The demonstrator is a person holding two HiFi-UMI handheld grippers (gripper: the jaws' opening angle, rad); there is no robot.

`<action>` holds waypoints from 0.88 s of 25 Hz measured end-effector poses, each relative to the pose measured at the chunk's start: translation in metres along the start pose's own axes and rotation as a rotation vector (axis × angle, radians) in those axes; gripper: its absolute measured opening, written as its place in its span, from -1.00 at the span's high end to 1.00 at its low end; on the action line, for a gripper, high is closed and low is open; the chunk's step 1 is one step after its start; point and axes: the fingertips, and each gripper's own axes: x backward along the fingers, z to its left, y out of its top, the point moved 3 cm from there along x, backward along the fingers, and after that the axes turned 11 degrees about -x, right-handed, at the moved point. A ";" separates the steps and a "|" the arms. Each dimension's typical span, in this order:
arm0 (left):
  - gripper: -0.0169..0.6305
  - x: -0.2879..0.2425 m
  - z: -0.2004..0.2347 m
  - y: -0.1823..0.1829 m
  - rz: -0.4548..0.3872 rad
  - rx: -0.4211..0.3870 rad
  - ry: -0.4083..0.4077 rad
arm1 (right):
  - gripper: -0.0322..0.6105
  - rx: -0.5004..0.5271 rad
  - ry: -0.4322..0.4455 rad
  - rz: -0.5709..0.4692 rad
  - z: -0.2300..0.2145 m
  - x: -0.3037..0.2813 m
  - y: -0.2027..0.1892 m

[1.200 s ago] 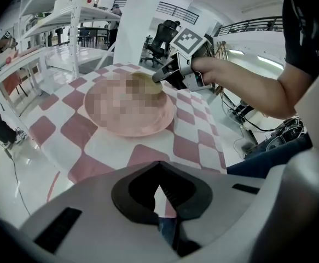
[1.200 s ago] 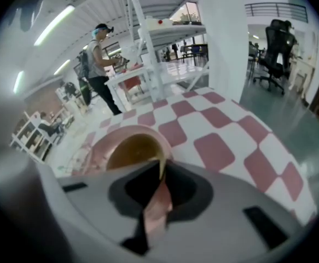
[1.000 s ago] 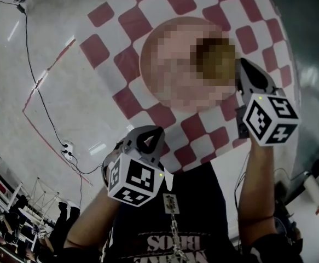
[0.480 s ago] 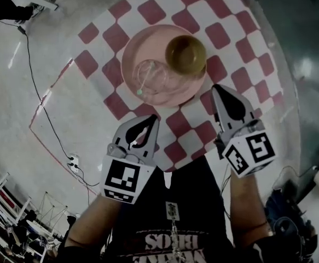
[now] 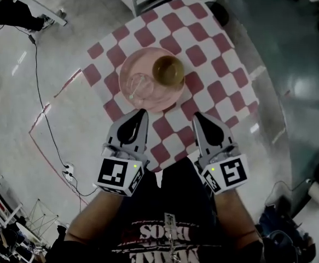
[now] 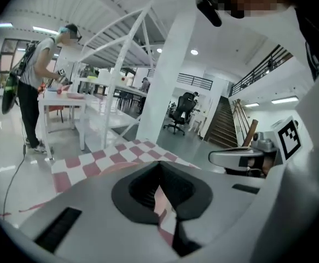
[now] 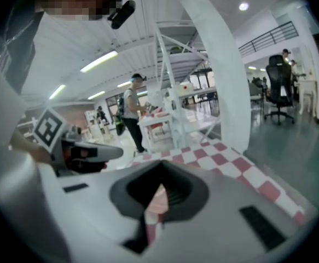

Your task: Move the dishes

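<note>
A pink plate (image 5: 148, 95) lies on the red-and-white checked table (image 5: 219, 64). On it stand a brownish-yellow bowl (image 5: 168, 70) at the right and a clear glass (image 5: 140, 85) at the left. My left gripper (image 5: 141, 113) and right gripper (image 5: 197, 115) hang side by side above the table's near edge, short of the plate, both shut with nothing between the jaws. In the left gripper view the jaws (image 6: 160, 166) meet, with checked cloth beyond them. The right gripper view shows its jaws (image 7: 160, 164) closed too; the left gripper (image 7: 77, 149) appears at that view's left.
A white metal-frame table (image 6: 88, 100) stands beyond the checked table, with a person (image 6: 36, 86) working at it. A white column (image 6: 170, 75), an office chair (image 6: 180, 111) and stairs lie further back. A cable (image 5: 44, 114) and red floor tape run along the floor at the left.
Both grippers have lifted and drawn back from the plate toward the person's body, and now sit close together. The right jaws have closed fully. Plate, bowl and glass look smaller and farther off.
</note>
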 end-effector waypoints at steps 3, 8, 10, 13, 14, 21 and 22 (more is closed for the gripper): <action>0.85 0.011 -0.005 0.023 -0.033 -0.048 0.047 | 0.79 0.067 0.028 -0.023 0.018 0.011 0.019; 0.85 0.036 -0.012 0.083 -0.112 -0.093 0.094 | 0.79 0.134 0.069 -0.073 0.043 0.031 0.075; 0.85 0.041 -0.013 0.094 -0.131 -0.104 0.106 | 0.79 0.154 0.083 -0.083 0.047 0.032 0.086; 0.85 0.039 -0.011 0.087 -0.145 -0.124 0.122 | 0.79 0.172 0.104 -0.092 0.045 0.026 0.080; 0.85 0.038 -0.013 0.084 -0.149 -0.130 0.127 | 0.79 0.179 0.111 -0.094 0.043 0.026 0.077; 0.85 0.071 -0.038 0.130 -0.189 -0.166 0.146 | 0.79 0.210 0.149 -0.122 0.060 0.063 0.115; 0.85 0.078 -0.038 0.142 -0.193 -0.170 0.147 | 0.79 0.214 0.150 -0.122 0.066 0.069 0.126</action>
